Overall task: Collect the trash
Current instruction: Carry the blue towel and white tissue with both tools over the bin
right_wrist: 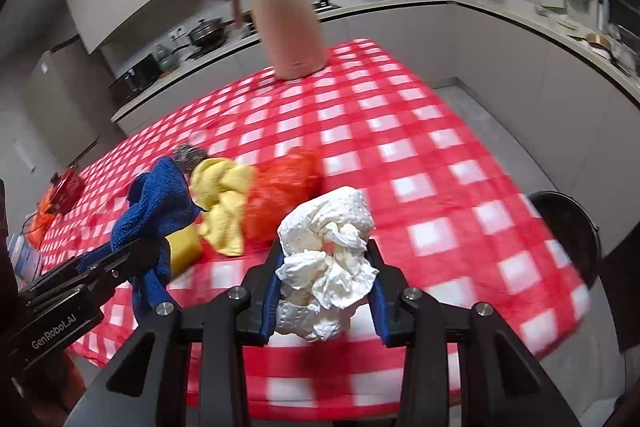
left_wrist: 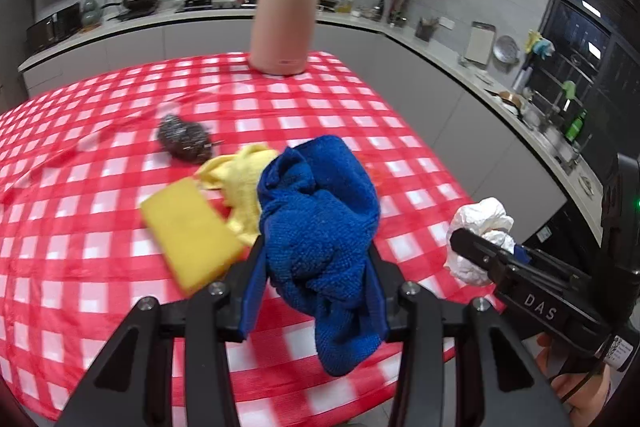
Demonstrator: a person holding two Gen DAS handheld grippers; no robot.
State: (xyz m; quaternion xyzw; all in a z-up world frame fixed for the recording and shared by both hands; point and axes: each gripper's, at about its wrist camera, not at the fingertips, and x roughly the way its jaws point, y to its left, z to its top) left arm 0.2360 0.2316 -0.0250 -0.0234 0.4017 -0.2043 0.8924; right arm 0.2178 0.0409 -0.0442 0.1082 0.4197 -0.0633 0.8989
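Observation:
My left gripper [left_wrist: 316,259] is shut on a blue cloth [left_wrist: 320,223], which hangs bunched between its jaws above the red checked table [left_wrist: 120,307]. My right gripper [right_wrist: 326,267] is shut on a wad of crumpled white paper [right_wrist: 328,251], lifted off the table. In the left wrist view the right gripper [left_wrist: 476,247] shows at the right with the white paper [left_wrist: 480,227]. In the right wrist view the left gripper [right_wrist: 132,251] shows at the left with the blue cloth [right_wrist: 156,211].
On the table lie a yellow sponge [left_wrist: 192,231], a yellow cloth [left_wrist: 240,183], a steel scourer [left_wrist: 184,141], an orange plastic bag [right_wrist: 288,195] and a pink jug [left_wrist: 284,15]. A dark bin [right_wrist: 568,227] stands on the floor right of the table. Kitchen counters run behind.

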